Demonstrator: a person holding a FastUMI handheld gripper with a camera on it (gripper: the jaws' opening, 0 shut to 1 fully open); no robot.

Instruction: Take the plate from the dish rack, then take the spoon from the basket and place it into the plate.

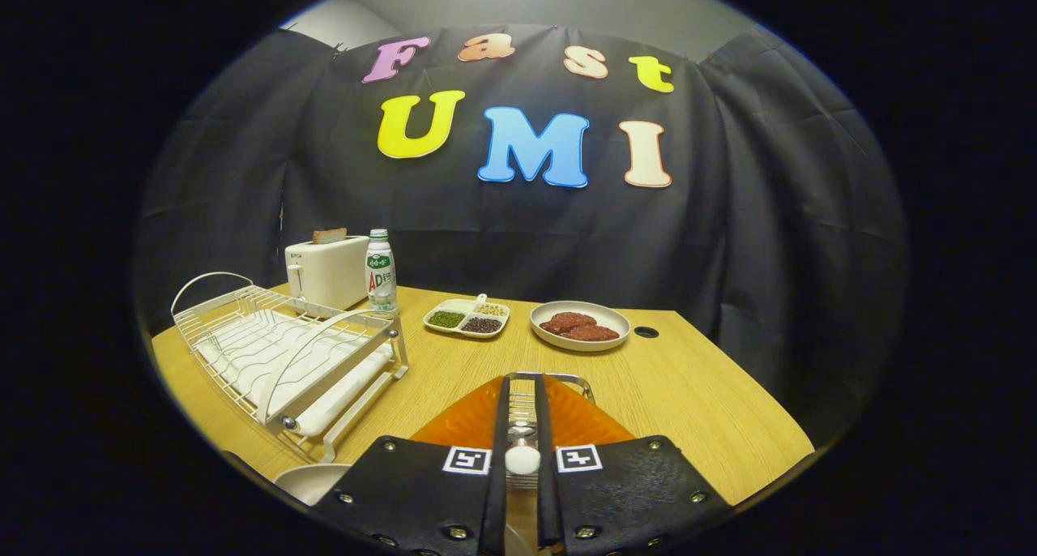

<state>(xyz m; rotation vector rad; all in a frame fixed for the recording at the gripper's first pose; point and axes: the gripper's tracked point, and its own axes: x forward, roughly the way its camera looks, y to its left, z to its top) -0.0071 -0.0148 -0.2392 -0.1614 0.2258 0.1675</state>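
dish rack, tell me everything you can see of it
The dish rack is a white wire frame with two arched handles and a white drip tray underneath. It stands on the wooden table, ahead of the gripper, in front of the toaster and bottle. No dishes sit in its slots.

Gripper-mounted fisheye looks forward, low over the table [689, 410], toward the booth wall [729, 240].

A toaster [327, 271], bottle [380, 270], divided snack tray [467, 318] and bowl of patties [580, 326] stand on the wooden table [697, 402].
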